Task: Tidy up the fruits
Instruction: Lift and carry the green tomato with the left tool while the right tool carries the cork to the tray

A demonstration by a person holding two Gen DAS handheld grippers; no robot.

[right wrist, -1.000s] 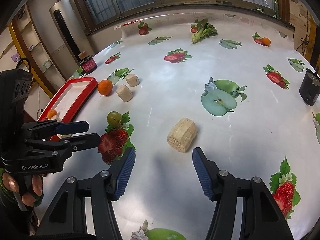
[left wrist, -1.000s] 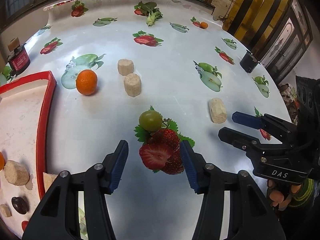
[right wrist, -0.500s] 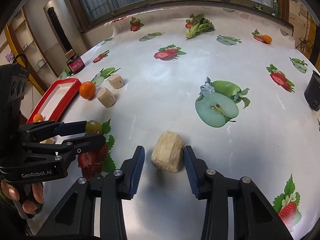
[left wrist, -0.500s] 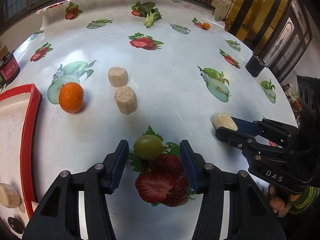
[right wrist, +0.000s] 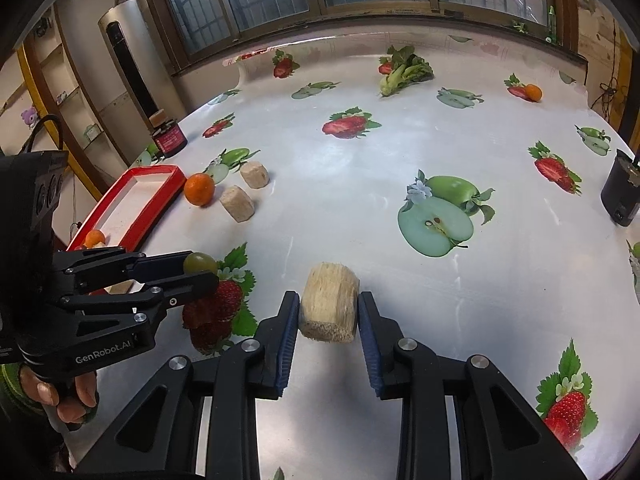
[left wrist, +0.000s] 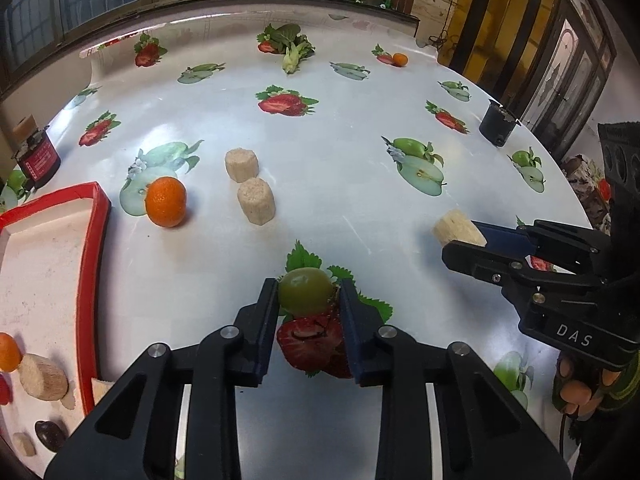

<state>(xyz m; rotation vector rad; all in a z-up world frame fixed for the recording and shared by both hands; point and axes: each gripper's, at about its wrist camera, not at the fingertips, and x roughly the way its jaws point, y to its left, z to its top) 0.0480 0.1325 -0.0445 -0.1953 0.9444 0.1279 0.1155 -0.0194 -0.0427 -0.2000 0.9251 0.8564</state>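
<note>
Left wrist view: the left gripper (left wrist: 308,304), at lower centre of the frame, has its blue pads closed against a green grape (left wrist: 306,291) over a printed strawberry on the tablecloth (left wrist: 340,168). At right, the right gripper (left wrist: 466,240) clamps a beige cylindrical piece (left wrist: 456,227). An orange (left wrist: 165,201) and two more beige pieces (left wrist: 248,186) lie at centre left, beside the red-rimmed tray (left wrist: 90,264) at the left edge. Right wrist view: the right gripper's narrowed fingers (right wrist: 288,328) press both sides of the beige piece at lower centre.
</note>
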